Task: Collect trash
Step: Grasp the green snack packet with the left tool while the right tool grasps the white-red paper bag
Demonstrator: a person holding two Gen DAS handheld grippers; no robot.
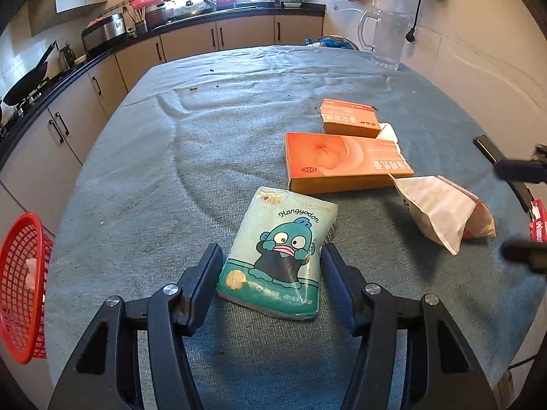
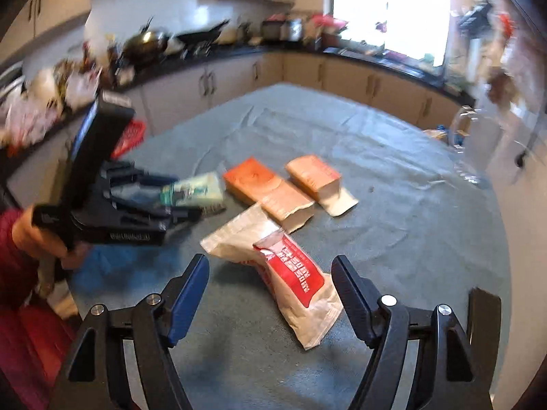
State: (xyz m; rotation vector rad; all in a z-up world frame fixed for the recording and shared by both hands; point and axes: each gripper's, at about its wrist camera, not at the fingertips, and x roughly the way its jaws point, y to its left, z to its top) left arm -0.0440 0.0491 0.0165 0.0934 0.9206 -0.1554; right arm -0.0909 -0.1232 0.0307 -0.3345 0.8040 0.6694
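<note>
Clamping tissue pack point(image 1: 278, 256), left tool point(image 1: 271, 256); right tool point(image 2: 270, 273) apart (blurred view) over paper bag point(image 2: 297, 290).

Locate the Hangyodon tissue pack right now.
Left wrist view: the Hangyodon tissue pack lies on the grey-clothed table, clamped by the left tool, just in front of the large orange box.
</note>
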